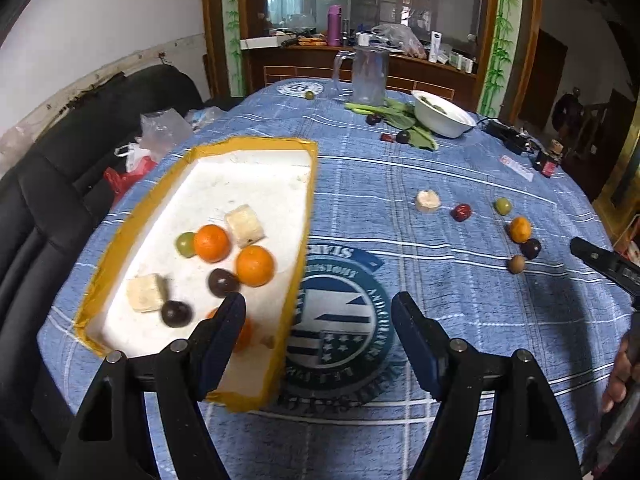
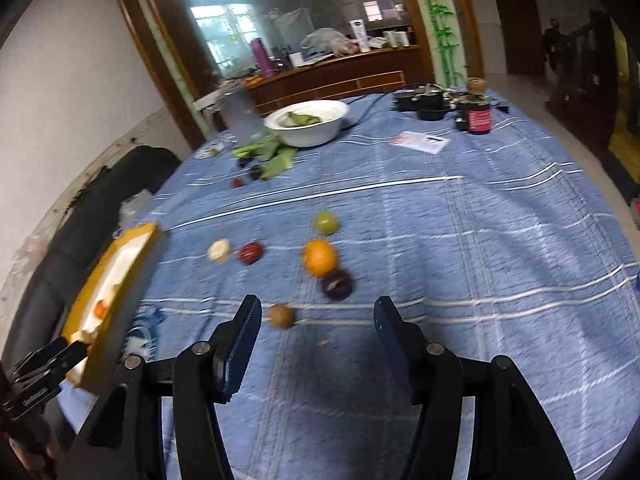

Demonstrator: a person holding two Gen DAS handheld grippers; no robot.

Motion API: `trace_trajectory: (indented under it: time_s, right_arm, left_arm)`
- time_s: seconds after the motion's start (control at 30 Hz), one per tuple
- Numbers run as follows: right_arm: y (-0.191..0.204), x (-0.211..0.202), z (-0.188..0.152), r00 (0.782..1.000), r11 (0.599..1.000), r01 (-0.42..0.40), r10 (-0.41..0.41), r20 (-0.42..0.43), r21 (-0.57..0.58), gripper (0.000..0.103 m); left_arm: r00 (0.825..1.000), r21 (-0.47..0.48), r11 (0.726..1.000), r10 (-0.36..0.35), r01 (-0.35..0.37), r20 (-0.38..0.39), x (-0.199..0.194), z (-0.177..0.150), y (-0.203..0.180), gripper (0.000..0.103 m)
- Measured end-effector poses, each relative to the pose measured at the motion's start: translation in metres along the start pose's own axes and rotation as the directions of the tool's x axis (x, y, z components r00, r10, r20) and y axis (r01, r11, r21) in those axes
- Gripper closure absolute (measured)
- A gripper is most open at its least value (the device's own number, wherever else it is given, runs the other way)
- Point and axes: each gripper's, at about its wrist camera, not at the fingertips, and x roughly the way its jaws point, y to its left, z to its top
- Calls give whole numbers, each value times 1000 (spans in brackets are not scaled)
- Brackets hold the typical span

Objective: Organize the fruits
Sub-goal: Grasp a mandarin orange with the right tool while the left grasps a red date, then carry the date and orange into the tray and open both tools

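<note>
Left wrist view: the left gripper (image 1: 318, 306) is seen with its jaws spread and nothing pinched between them; the near right edge of a yellow-rimmed white tray (image 1: 308, 184) lies between the two jaws, untouched as far as can be told. Inside the tray lie two oranges (image 1: 212, 243), a green fruit (image 1: 186, 245), two dark fruits (image 1: 176, 313) and two pale cubes (image 1: 244, 225); a further orange is partly hidden behind the left jaw. The tray rests on a surface covered by a blue checked cloth (image 1: 400, 200). Well to the right on the cloth, a loose group of fruit is spread out. In the right wrist view, the right gripper (image 2: 316, 314) is shown with jaws spread and empty above the cloth. A small brown fruit (image 2: 281, 315) lies just beyond the tips, nearer the left jaw. Further out lie a dark plum (image 2: 337, 284), an orange (image 2: 319, 257), a green fruit (image 2: 326, 222), a red fruit (image 2: 250, 253) and a pale piece (image 2: 219, 250).
</note>
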Motion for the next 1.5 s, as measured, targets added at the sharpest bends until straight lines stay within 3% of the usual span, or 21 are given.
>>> trace_trajectory:
  time_s: [0.17, 0.47, 0.53, 0.57, 0.73, 0.83, 0.93, 1.1, 1.23, 1.27, 1.3, 1.5]
  right_arm:
    - [-3, 33, 18, 998, 998, 50, -51, -35, -28, 41]
    - [11, 96, 36, 992, 994, 47, -58, -110, -100, 41]
    - [12, 99, 35, 992, 992, 52, -65, -109, -118, 46]
    - [12, 101, 33, 991, 990, 55, -70, -110, -129, 53]
    - [10, 106, 33, 992, 989, 11, -29, -120, -147, 73]
    - [12, 103, 31, 993, 986, 17, -36, -110, -167, 73]
    - [9, 100, 30, 994, 988, 5, -22, -111, -152, 73]
    - [4, 99, 31, 992, 993, -11, -4, -126, -118, 73]
    - [5, 100, 32, 991, 994, -22, 7, -134, -109, 73]
    - [5, 100, 31, 991, 994, -22, 8, -134, -110, 73]
    - [5, 100, 31, 991, 994, -21, 7, -134, -110, 73]
    - [5, 99, 31, 992, 994, -22, 8, -129, -104, 73]
  left_arm:
    - [998, 4, 998, -62, 62, -7, 9, 8, -12, 28]
    - [988, 45, 988, -148, 149, -40, 39, 31, -46, 29]
    - [984, 47, 983, -173, 175, -49, 48, 38, -58, 29]
    - [981, 48, 980, -189, 191, -52, 52, 41, -63, 30]
    - [967, 138, 958, -246, 252, -59, 84, 57, -108, 49]
    - [957, 166, 944, -272, 285, -99, 108, 64, -129, 62]
    - [952, 224, 927, -283, 302, -113, 130, 69, -149, 63]
    - [961, 318, 907, -252, 276, -116, 150, 69, -164, 63]
    - [964, 333, 906, -232, 263, -130, 162, 69, -164, 65]
    - [967, 340, 906, -226, 252, -117, 161, 68, -164, 70]
    - [969, 348, 905, -221, 246, -111, 160, 67, -164, 84]
    - [965, 300, 917, -250, 262, -80, 154, 67, -154, 86]
